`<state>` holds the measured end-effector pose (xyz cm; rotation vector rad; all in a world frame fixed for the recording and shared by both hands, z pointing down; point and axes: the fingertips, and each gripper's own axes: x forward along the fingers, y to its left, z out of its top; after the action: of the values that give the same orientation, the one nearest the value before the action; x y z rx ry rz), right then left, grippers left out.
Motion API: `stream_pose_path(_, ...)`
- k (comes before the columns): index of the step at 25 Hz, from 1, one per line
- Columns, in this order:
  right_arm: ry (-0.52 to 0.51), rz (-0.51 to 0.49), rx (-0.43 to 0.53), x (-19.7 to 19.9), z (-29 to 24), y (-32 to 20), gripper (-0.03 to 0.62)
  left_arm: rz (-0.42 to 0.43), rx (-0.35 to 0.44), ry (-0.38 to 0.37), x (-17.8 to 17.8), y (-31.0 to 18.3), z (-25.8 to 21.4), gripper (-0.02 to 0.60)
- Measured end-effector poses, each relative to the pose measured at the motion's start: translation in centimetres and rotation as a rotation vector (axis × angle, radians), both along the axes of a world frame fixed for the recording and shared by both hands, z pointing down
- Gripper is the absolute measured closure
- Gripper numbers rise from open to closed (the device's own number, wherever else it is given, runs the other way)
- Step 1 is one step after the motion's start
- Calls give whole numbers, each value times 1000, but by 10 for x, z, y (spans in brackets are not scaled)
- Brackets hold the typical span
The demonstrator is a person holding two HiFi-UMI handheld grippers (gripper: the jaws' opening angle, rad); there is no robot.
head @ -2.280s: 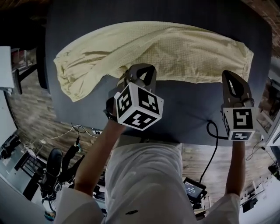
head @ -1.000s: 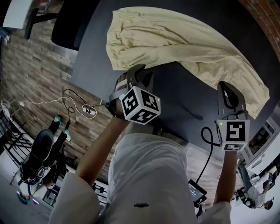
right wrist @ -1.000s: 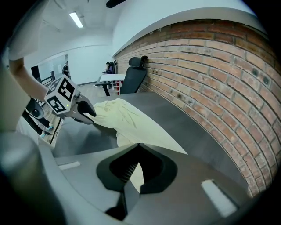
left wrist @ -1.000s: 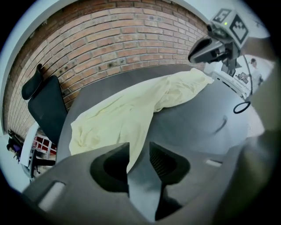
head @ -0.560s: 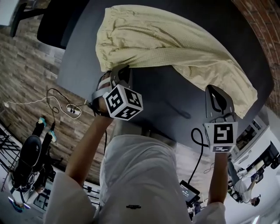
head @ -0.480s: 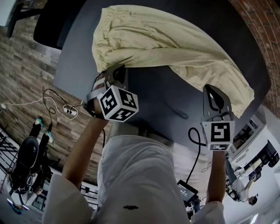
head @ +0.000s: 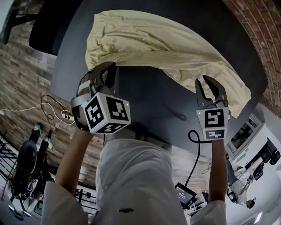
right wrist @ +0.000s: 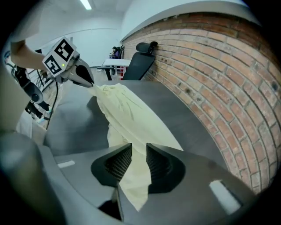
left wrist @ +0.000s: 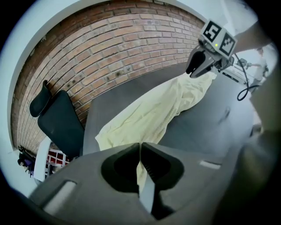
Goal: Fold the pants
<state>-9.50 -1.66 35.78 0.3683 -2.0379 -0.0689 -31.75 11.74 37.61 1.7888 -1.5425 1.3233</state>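
- The left hand-held gripper [head: 104, 70] has just closed its jaws and pinches the gathered end of the pale yellow pants [head: 158, 39].
- The pants lie stretched across the dark worktop [head: 162, 103].
- The right hand-held gripper [head: 210, 84] has just been opening; its jaws stand apart, with the pants' other end loose between them.

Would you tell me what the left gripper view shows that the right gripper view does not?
Only the left gripper view: the left gripper shut on an edge of the pants, with the right gripper far off at the other end. Only the right gripper view: that gripper's jaws, which have just been opening, apart with cloth between them; the left gripper far off; a ceiling light. Both: the yellow pants, the dark table, the brick wall.
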Motion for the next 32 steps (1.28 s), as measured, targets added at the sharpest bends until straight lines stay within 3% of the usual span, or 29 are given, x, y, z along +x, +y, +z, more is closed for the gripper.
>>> stream_pose_path(1, -1, -2, -28, -4, 4, 2, 472, 2, 0, 5, 0, -2, -3, 563)
stream_pose_path(3, -15, -15, -34, -13, 8, 2, 471, 2, 3, 20, -1, -7, -10, 563)
stream_pose_path(7, -19, -53, -5, -29, 19, -4, 468, -9, 25, 51, -5, -18, -29, 563)
stream_pose_path(12, 64, -85, 79, -28, 37, -27, 454, 6, 50, 37, -14, -30, -48, 563)
stream_pose_path(13, 80, -77, 102, -25, 38, -34, 463, 15, 52, 29, -15, -31, -50, 563)
stream_pose_path(15, 90, -56, 144, -22, 35, -47, 581, 34, 52, 15, -19, -35, -54, 563)
stream_pose_path(24, 30, -5, 198, -37, 8, -84, 583, 89, 52, -41, -44, -74, -54, 563)
stream_pose_path(32, 48, 17, 226, -50, 6, -115, 583, 141, 27, -80, -70, -122, -36, 561)
